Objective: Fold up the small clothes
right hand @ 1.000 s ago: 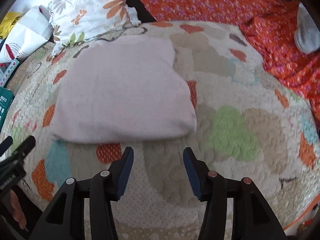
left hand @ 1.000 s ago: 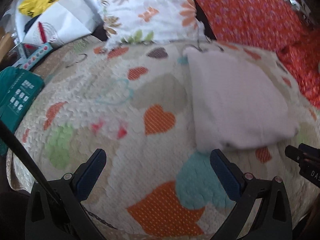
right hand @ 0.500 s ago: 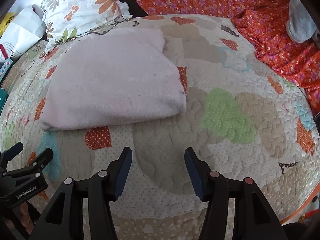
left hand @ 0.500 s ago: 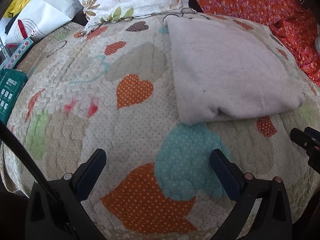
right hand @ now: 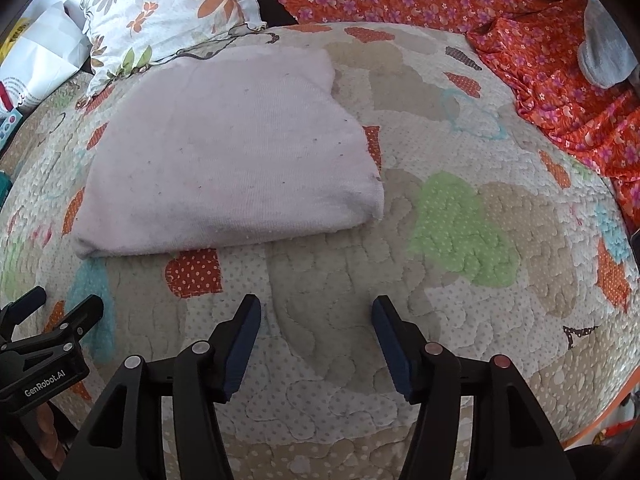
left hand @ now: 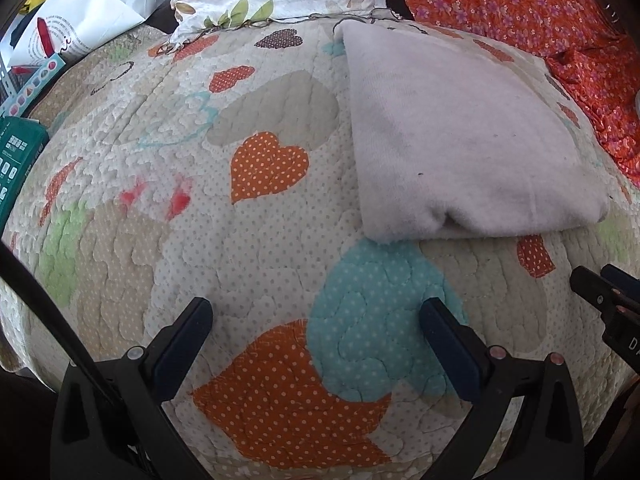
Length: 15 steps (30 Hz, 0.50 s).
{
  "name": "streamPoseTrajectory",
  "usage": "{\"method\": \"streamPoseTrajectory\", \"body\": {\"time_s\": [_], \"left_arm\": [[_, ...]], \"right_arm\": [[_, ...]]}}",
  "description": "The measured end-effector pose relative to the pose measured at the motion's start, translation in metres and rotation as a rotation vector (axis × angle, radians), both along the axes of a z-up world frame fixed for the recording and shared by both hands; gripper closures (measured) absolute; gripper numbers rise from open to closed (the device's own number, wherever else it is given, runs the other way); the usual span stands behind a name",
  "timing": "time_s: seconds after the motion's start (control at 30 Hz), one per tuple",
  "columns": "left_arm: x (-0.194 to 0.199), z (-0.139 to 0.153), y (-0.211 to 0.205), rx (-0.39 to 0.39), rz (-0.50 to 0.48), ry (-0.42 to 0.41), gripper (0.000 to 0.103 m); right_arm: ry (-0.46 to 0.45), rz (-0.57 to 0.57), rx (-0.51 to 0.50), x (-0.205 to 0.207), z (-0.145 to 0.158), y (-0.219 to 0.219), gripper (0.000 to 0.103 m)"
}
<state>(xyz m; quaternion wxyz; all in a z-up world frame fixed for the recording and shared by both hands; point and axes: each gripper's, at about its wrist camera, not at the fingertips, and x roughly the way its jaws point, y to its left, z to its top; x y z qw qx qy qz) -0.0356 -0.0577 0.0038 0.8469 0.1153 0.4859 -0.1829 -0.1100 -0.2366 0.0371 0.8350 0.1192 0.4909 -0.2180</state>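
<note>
Since a second ago, both grippers are seen drawn back from the folded pale pink garment (right hand: 228,152), which has stayed put and now lies well clear of their fingertips. It is laid flat as a thick folded packet on a quilted heart-patterned bedspread (right hand: 460,224), its rounded fold edge turned toward the cameras, with an orange dotted patch just below that edge. In the left wrist view the garment (left hand: 460,136) is found to the upper right. The left gripper (left hand: 316,316) is held with its blue-padded fingers wide apart and nothing between them, above a teal and an orange heart. The right gripper (right hand: 316,312) is likewise held apart and empty, over beige quilting in front of the garment. A floral pillow (right hand: 160,12) is set just behind the garment's far edge. An orange flowered cloth (right hand: 540,52) is spread beyond the bedspread, and a grey item (right hand: 604,56) rests on it at far right.
</note>
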Motion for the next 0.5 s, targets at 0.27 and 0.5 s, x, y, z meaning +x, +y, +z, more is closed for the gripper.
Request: {"method": "streamPoseTrajectory", "body": {"time_s": [0.27,0.5], "left_arm": [[0.0025,-0.0033,0.0034,-0.017,0.008,0.017,0.0],[0.0028,-0.0041,0.0042,-0.025,0.011,0.022,0.0]], "right_arm": [[0.003,0.002,-0.001,-0.0004,-0.0007,0.0015,0.038],[0.007,0.008,-0.01,0.0,-0.0013,0.0028,0.038]]}}
